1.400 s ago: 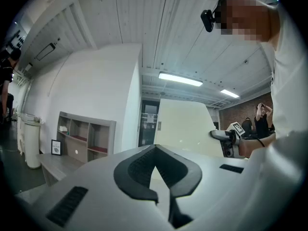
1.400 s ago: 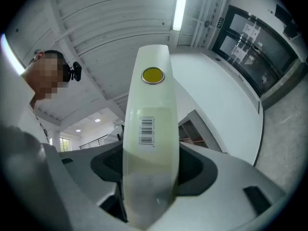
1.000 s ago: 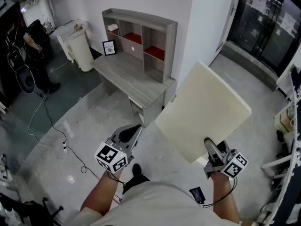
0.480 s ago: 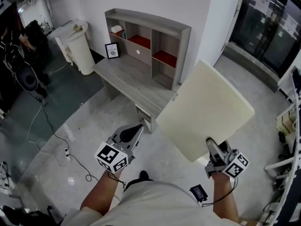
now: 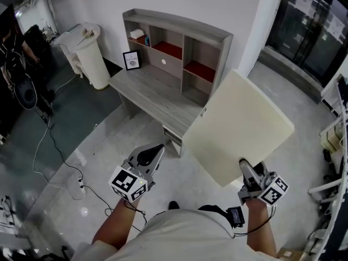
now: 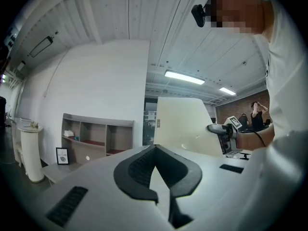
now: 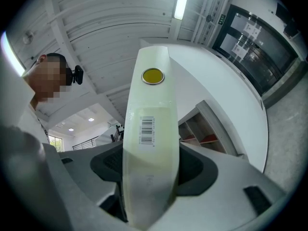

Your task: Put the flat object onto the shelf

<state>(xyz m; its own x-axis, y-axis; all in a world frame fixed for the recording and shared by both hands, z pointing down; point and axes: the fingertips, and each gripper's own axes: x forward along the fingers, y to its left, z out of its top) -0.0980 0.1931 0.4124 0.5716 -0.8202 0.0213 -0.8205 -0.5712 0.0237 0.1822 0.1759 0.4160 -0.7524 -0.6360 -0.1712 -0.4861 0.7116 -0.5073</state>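
Right tongs (image 5: 246, 171) clamp the flat panel (image 5: 239, 124) by its bottom edge, long axis up. Shelf (image 5: 179, 42) is ahead-left, prob nearer the shut, empty left tongs (image 5: 155, 152).

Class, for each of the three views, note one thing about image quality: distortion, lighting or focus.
Head view: wide-angle, so the shelf leans; even light, sharp throughout. Left gripper view: strong fisheye with dark corners; the left gripper looms large close up, the ceiling light is blown white. Right gripper view: fisheye too; the flat board bulges, its near end blurred, its barcode label sharper.
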